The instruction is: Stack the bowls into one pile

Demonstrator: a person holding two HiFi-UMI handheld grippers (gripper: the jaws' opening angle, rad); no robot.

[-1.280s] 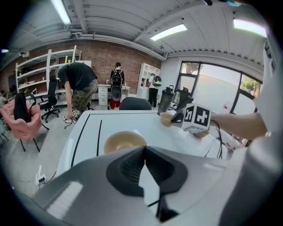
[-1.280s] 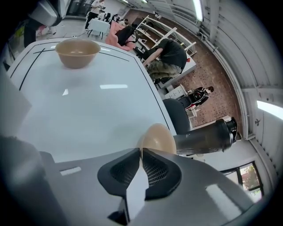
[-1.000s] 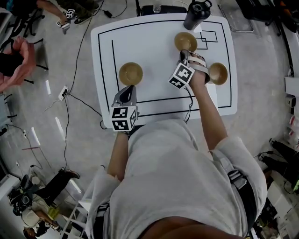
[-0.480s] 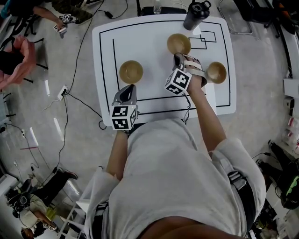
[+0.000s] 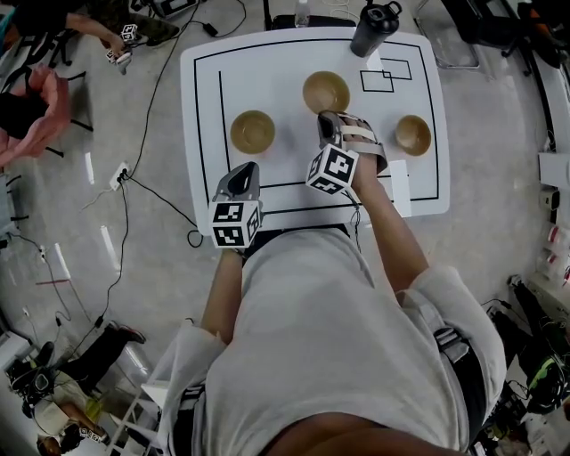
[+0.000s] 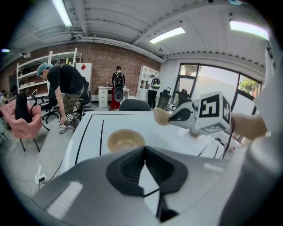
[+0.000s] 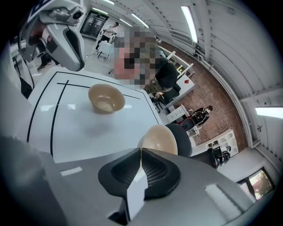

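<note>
the three tan bowls sit apart on the white table [image 5: 294, 49], so one has to be carried to another. that seems to be why the right gripper [image 5: 324, 118] has the middle bowl [image 5: 326, 91] by its near rim. a rim pinch leaves the underside free to settle into a second bowl. the left gripper view shows this bowl up off the tabletop, hanging tilted from the jaw tips. the right gripper view shows the jaws drawn nearly together, the rim's thin wall pinched at their tips, the pale body of the bowl just beyond.

that same view looks across the table at the left bowl [image 5: 253, 132], upright and empty, well apart from the carried one, and it looks like the likely place to set it down. the right bowl [image 5: 413, 134] stands alone on the gripper's other side, not yet part of any pile. a black bottle [image 5: 374, 27] at the far edge is clear of all this.

the left gripper [image 5: 242, 171] hangs over the near edge, just short of the left bowl — its jaws are together with nothing between them, seemingly parked out of the way.
</note>
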